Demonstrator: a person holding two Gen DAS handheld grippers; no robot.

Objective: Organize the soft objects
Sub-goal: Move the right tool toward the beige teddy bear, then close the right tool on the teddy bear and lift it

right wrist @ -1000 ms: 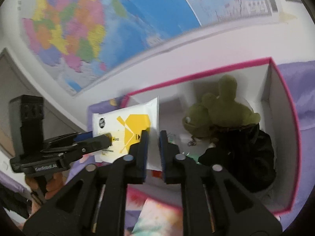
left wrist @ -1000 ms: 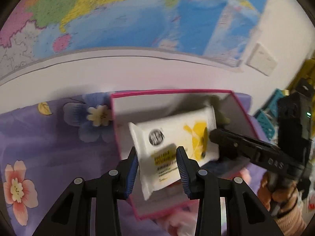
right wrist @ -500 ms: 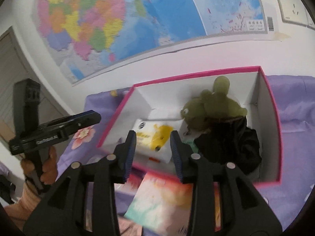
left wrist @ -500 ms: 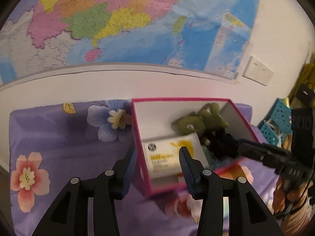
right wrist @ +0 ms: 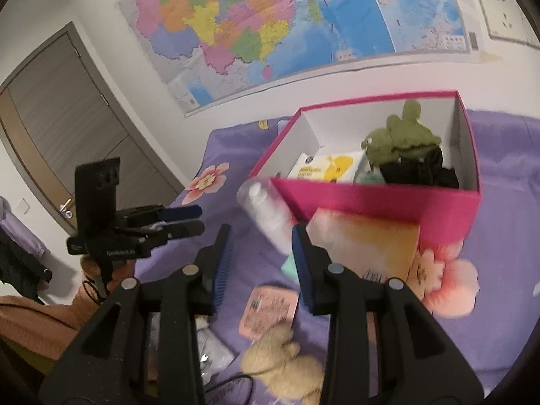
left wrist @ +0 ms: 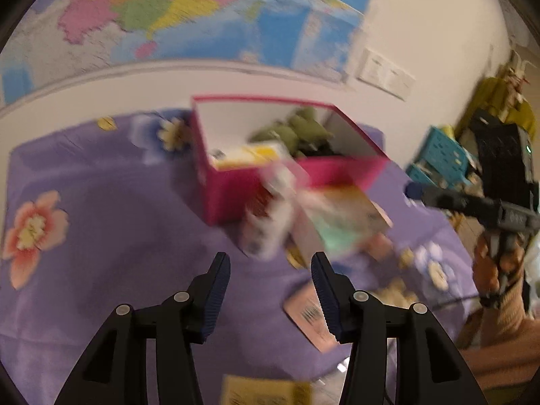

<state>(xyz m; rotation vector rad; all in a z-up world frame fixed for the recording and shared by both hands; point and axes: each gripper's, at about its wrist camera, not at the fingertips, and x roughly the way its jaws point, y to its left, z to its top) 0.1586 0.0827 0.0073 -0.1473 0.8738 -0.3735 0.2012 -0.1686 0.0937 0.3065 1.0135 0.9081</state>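
Now both grippers stand over a purple flowered cloth (right wrist: 506, 175) and carry nothing. The left gripper (left wrist: 270, 270) has its blue-padded jaws apart and they are opening wider, with only cloth seen between them. The right gripper (right wrist: 261, 239) also has its jaws apart and empty; in the left view it shows at the far right, held by a hand (left wrist: 496, 270).

At the far side of the cloth, near the wall with a map (right wrist: 270, 23), stands a pink box (right wrist: 371, 199) with white inner walls. Inside it, a white and yellow wipes pack (right wrist: 325, 168) lies on the left, a green plush toy (right wrist: 401, 138) sits against the far wall, and a black soft item (right wrist: 425, 168) lies just beside it on the right.

Outside, against the near wall of the box, a white bottle-like item (right wrist: 266, 209) leans, and an orange and white pack (right wrist: 368, 246) lies to its right. Nearer, a small pink packet (right wrist: 266, 310) and a beige plush toy (right wrist: 283, 364) rest on the cloth. The left view is blurred.
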